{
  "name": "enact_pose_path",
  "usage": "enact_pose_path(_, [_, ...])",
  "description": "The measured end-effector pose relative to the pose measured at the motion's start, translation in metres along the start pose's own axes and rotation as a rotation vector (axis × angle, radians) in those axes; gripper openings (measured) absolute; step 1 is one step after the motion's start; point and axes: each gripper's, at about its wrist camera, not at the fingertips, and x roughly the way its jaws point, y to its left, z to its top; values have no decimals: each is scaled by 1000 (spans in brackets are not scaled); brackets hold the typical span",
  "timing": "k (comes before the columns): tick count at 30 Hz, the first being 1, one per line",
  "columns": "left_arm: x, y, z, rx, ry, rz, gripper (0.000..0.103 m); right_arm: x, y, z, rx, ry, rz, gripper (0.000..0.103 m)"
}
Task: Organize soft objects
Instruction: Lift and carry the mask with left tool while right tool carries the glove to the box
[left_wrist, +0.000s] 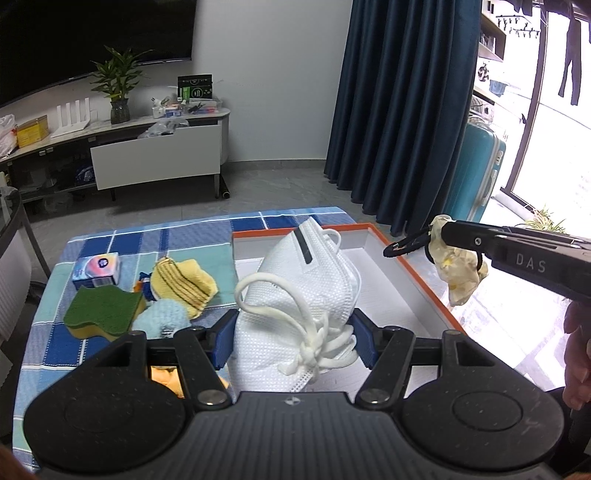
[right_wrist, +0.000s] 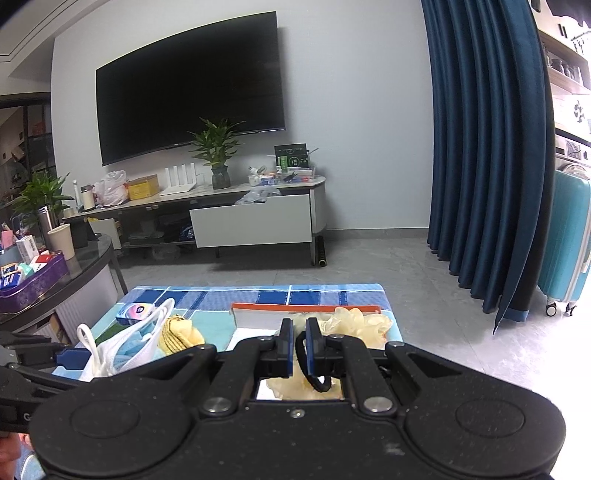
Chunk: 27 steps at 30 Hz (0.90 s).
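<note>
A low table is covered by a checked cloth (left_wrist: 155, 236) in blue, teal and white, and on its right half an open box (left_wrist: 424, 291) with an orange rim and white inside is set. On the cloth to the left of the box a small group of soft things is laid close together: a green-topped yellow sponge (left_wrist: 105, 312), a yellow knitted piece with dark stripes (left_wrist: 184, 282), a pale blue knitted piece (left_wrist: 162, 319) and, behind them, a small tissue pack (left_wrist: 98, 271).

A bundle of white face masks (left_wrist: 303, 291) with knotted ear loops is gripped by the left gripper (left_wrist: 295, 341) – its blue pads are pressed against both sides of the bundle, which is held over the near part of the box. The right gripper (right_wrist: 301, 347) is seen with its jaws drawn narrow onto a black hair tie (right_wrist: 308, 369) looped around a crumpled cream glove (right_wrist: 354, 323); in the left wrist view the glove is seen hanging beyond the box's right rim, not resting in it. Part of a hand (left_wrist: 578, 354) is visible at the right edge.

Beyond the table a grey tiled floor is seen. A large dark television (right_wrist: 188, 85) is mounted on the pale wall above a long low cabinet (right_wrist: 251, 218) – one white drawer stands pulled out, and the top is crowded with a potted plant (right_wrist: 216, 155), a white router, a yellow box and small clutter. Dark blue curtains (right_wrist: 484, 147) hang to the right, with a turquoise suitcase (right_wrist: 567, 240) beside them and bright daylight past it. A round glass-topped table with boxes and a paper cup is set at the left.
</note>
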Motion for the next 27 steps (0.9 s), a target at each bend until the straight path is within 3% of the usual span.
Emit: enact_pose_path(27, [28,-10,7,19,31,-8,65,35,-15,0,34,29,-27,8])
